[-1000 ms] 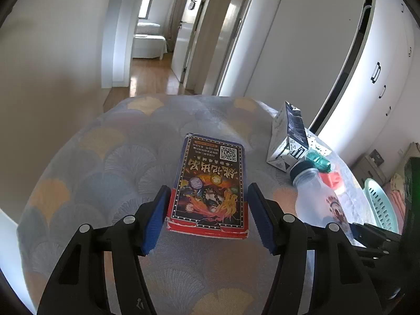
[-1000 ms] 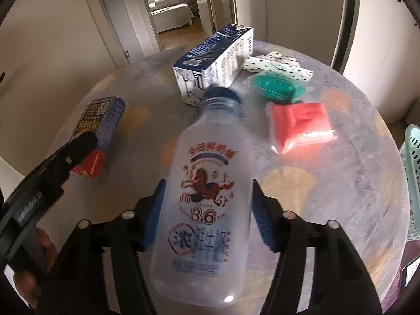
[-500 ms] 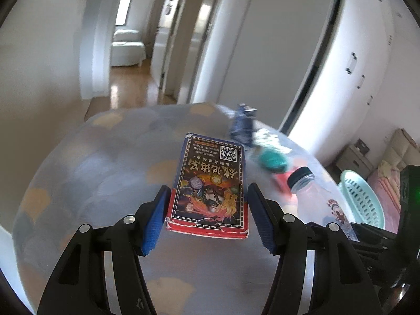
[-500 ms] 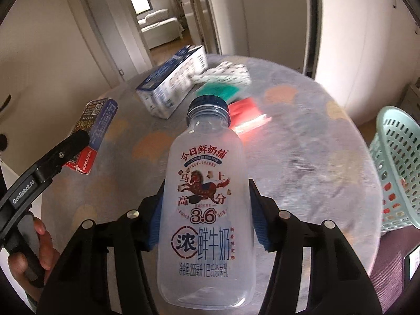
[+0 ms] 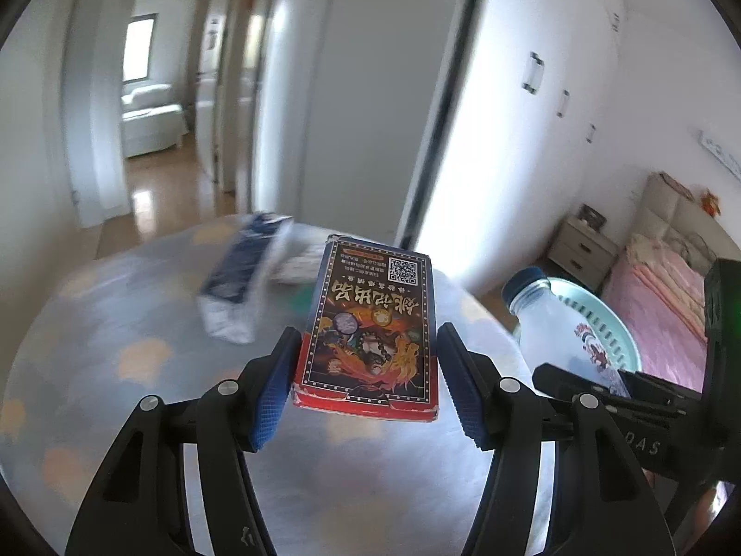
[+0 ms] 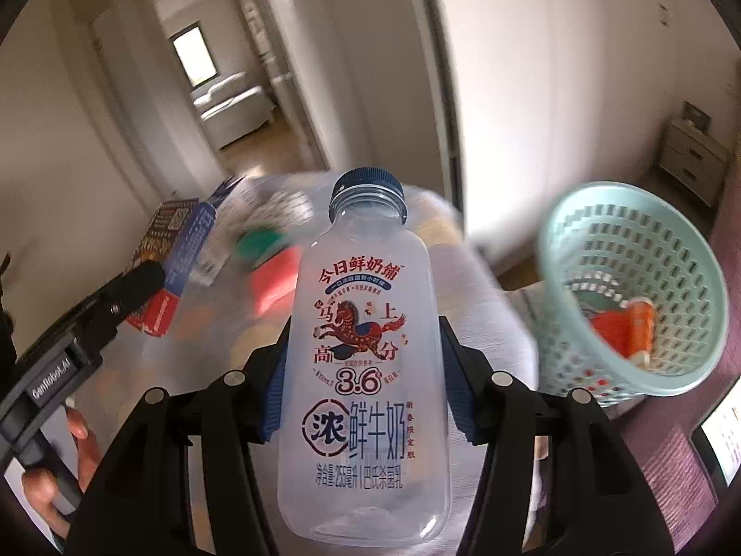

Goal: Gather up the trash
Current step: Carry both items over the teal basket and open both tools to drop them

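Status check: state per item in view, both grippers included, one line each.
Left gripper: shut on the red-and-black printed card box.
Red-and-black printed card box: held clear of the table, closed.
Right gripper: shut on the clear plastic milk bottle.
Clear plastic milk bottle: held, empty, blue cap on.
Teal plastic lattice basket: upright, orange trash already inside.
Blue-and-white carton: lying on the table, blurred.
Red packet: on the table, blurred.

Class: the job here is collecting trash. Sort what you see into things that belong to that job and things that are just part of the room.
Belongs to the job:
- card box in left gripper
- empty milk bottle in right gripper
- mint basket
- blue carton, red packet on the table

Just there:
- nightstand
- pink bed
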`<state>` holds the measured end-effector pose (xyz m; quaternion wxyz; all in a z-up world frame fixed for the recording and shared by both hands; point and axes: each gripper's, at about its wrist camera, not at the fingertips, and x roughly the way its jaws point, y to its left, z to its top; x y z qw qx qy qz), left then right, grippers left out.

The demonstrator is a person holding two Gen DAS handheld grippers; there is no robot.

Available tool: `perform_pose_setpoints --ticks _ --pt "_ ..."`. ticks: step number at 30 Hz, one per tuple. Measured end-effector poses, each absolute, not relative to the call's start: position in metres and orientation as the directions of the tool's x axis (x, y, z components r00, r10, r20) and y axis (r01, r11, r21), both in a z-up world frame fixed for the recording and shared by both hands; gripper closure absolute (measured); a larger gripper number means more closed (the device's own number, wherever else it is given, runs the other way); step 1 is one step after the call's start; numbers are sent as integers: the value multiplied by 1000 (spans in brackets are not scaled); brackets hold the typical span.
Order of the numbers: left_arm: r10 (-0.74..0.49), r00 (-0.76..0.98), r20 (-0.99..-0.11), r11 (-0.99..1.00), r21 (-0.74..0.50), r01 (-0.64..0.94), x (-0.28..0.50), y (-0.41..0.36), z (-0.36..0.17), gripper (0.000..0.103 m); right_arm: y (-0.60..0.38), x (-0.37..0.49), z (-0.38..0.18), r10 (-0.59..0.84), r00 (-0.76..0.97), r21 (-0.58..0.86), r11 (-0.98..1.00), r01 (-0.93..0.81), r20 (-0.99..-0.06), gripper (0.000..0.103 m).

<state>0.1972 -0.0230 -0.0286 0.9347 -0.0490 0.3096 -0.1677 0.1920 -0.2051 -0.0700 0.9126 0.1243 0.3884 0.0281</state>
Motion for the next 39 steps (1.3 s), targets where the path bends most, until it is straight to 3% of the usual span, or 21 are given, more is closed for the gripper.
perform_pose_setpoints --ticks 13,24,30,36,39 --pt "-485 637 -599 848 -143 511 220 -173 -35 45 -332 178 -66 -16 727 277 919 281 -686 50" --pt "-552 475 -685 771 -203 604 262 -267 -73 44 -430 177 -90 -108 693 309 839 447 -713 50" --pt "-550 422 -721 757 -217 616 282 -299 -99 43 -457 180 -101 -128 672 307 817 489 -729 50" --pt "-564 410 -716 755 -248 607 288 -296 -105 35 -469 194 -109 -128 655 303 810 502 -745 49" --pt "-567 415 -712 760 -256 598 288 -293 -104 34 -455 196 -110 -124 654 305 810 501 -746 40"
